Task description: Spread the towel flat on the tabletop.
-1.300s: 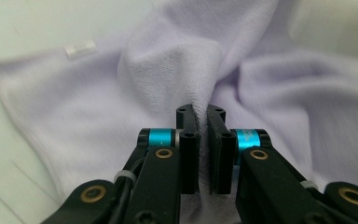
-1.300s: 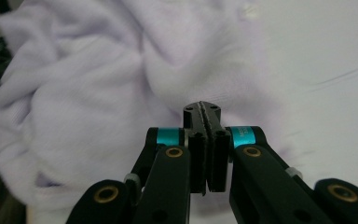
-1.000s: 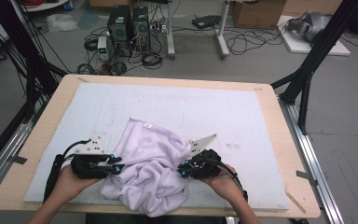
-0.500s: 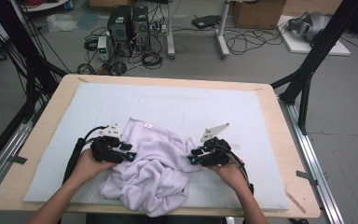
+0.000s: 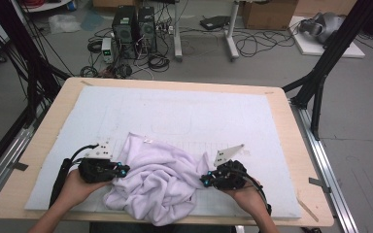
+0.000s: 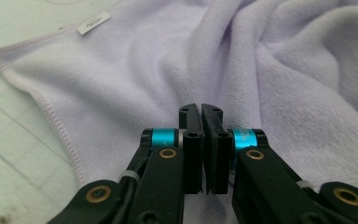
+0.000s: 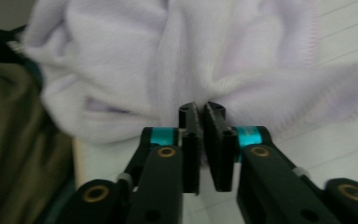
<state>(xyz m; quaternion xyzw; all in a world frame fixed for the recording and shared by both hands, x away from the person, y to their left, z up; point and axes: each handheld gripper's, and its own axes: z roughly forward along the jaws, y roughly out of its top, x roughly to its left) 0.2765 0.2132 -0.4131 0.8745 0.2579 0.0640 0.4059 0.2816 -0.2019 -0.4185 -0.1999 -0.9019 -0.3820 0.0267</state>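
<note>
A crumpled lavender towel (image 5: pixel 155 184) lies on the near part of the white mat (image 5: pixel 184 111). My left gripper (image 5: pixel 121 171) is at the towel's left side. Its jaws have just been closing and now stand shut, tips (image 6: pixel 200 109) pinching a thin bit of towel (image 6: pixel 284 70) near the hemmed edge. A small white label (image 6: pixel 93 23) shows at the towel's corner. My right gripper (image 5: pixel 205 180) is at the towel's right side. It is shut (image 7: pixel 201 108) on a gathered fold of the towel (image 7: pixel 121 56), with creases running into its tips.
The mat covers a wooden table (image 5: pixel 301 145) whose rim shows all around. Black frame legs (image 5: pixel 320 82) stand at the right and left. Computer towers (image 5: pixel 133 24) and cables sit on the floor beyond the far edge.
Half a second ago both hands were farther up the towel. They have come back toward the near edge, and the left jaws have closed. The towel's folds have shifted a little.
</note>
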